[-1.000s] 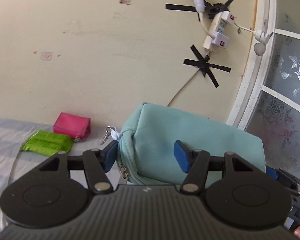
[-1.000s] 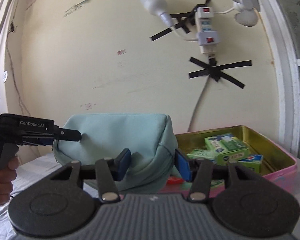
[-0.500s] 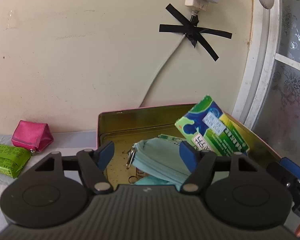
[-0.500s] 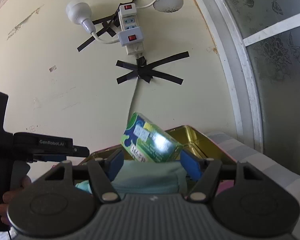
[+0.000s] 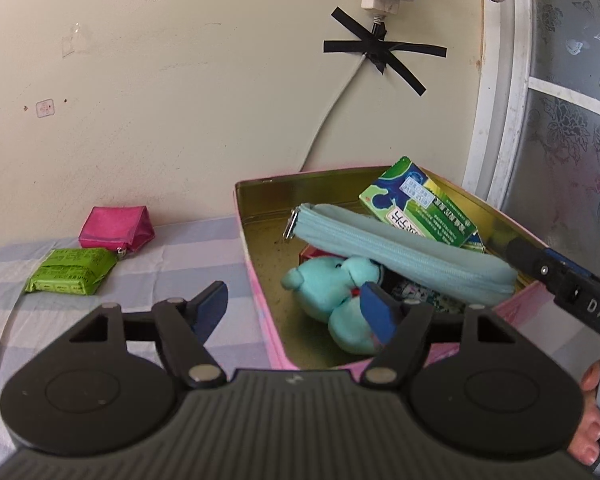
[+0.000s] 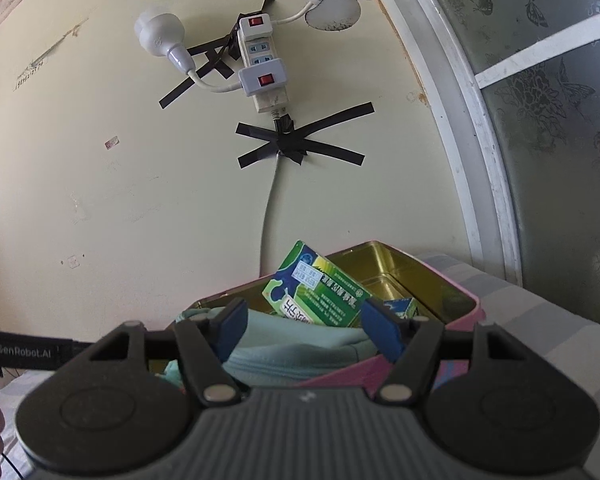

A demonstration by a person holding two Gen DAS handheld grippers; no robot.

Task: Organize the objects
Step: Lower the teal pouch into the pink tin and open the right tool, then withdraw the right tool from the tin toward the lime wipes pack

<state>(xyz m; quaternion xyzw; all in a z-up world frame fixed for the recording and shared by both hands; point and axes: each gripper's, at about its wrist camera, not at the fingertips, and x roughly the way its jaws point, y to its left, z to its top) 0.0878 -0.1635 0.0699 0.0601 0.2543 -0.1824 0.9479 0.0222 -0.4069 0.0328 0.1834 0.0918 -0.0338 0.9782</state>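
A pink tin box (image 5: 260, 276) with a gold inside stands against the wall. In it lie a light-blue zip pouch (image 5: 400, 256), a teal plush toy (image 5: 332, 280) and a tilted green carton (image 5: 420, 208). My left gripper (image 5: 296, 308) is open and empty over the tin's near left corner. My right gripper (image 6: 302, 330) is open and empty just above the pouch (image 6: 292, 354), at the tin's (image 6: 452, 292) near side; the carton (image 6: 320, 292) leans behind it. A pink purse (image 5: 116, 228) and a green packet (image 5: 70, 270) lie on the cloth to the left.
The striped bedsheet (image 5: 180, 248) covers the surface. A power strip (image 6: 262, 68), a bulb, a small fan and a taped cable hang on the wall behind. A patterned glass window (image 5: 572, 120) stands to the right. The right gripper's body (image 5: 560, 280) crosses the tin's right edge.
Both grippers held the light-blue pouch upright, carried it over the tin and lowered it in. Both have let go and drawn back, jaws open.
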